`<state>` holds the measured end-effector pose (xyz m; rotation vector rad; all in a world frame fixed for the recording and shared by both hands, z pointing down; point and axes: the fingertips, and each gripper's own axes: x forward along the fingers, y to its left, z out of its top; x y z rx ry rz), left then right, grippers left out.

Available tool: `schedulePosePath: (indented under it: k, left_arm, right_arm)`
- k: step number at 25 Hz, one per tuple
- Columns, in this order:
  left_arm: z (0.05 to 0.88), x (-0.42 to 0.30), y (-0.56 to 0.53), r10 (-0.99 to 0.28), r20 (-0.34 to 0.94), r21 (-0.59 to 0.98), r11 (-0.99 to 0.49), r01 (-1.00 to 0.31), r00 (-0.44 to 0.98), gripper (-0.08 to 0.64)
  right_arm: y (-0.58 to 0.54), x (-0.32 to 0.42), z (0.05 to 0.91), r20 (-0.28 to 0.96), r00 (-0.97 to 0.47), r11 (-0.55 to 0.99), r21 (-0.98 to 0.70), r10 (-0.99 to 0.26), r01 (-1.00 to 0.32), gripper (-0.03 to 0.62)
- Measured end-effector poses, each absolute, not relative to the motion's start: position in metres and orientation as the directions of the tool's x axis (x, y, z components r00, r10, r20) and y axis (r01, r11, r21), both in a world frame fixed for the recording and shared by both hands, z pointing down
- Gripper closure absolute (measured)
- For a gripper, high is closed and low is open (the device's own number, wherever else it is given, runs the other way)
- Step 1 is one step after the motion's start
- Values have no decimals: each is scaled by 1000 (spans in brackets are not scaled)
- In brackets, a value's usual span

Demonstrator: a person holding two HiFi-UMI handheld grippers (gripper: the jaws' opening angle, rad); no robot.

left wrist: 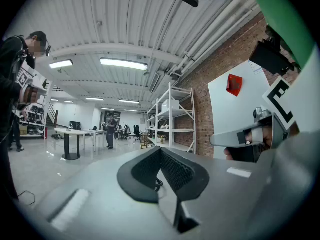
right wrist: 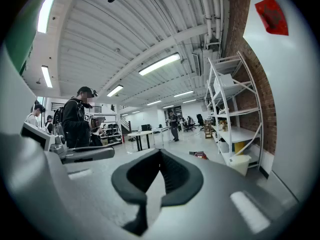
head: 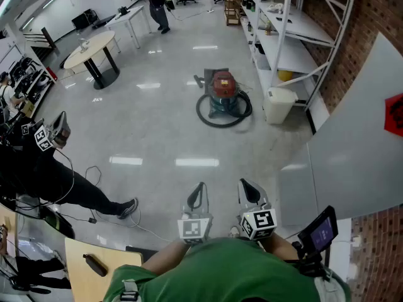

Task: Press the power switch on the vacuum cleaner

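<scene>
The vacuum cleaner (head: 223,93) stands on the shiny floor well ahead of me, with a red top, a teal body and a black hose coiled round its base. It also shows small and far off in the right gripper view as the vacuum cleaner (right wrist: 200,155). Its power switch is too small to make out. My left gripper (head: 197,197) and right gripper (head: 250,192) are held side by side close to my body, far short of the vacuum. Both point forward. The left gripper (left wrist: 160,151) and right gripper (right wrist: 160,154) have their jaws together with nothing between them.
A person in black (head: 38,162) stands at the left holding a gripper, with cables (head: 94,175) on the floor beside them. White shelving (head: 283,24) and a white bin (head: 279,104) line the right wall. A grey board (head: 359,162) leans at the right. A round table (head: 91,49) stands far left.
</scene>
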<state>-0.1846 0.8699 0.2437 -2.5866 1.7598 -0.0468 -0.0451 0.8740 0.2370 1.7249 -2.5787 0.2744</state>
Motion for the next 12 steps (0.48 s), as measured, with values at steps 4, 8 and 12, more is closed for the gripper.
schedulePosePath:
  k: [4, 8, 12]
  left_arm:
    - [242, -183, 869, -926, 7, -24, -377, -926, 377, 555]
    - [246, -184, 868, -926, 10, -18, -378, -926, 378, 555]
    - [245, -180, 869, -927, 8, -25, -375, -927, 375, 555]
  right_arm:
    - [873, -44, 238, 123, -386, 371, -131, -914, -919, 589]
    - [874, -45, 241, 124, -392, 375, -140, -911, -916, 589]
    - [875, -41, 240, 118, -405, 386, -156, -907, -909, 590]
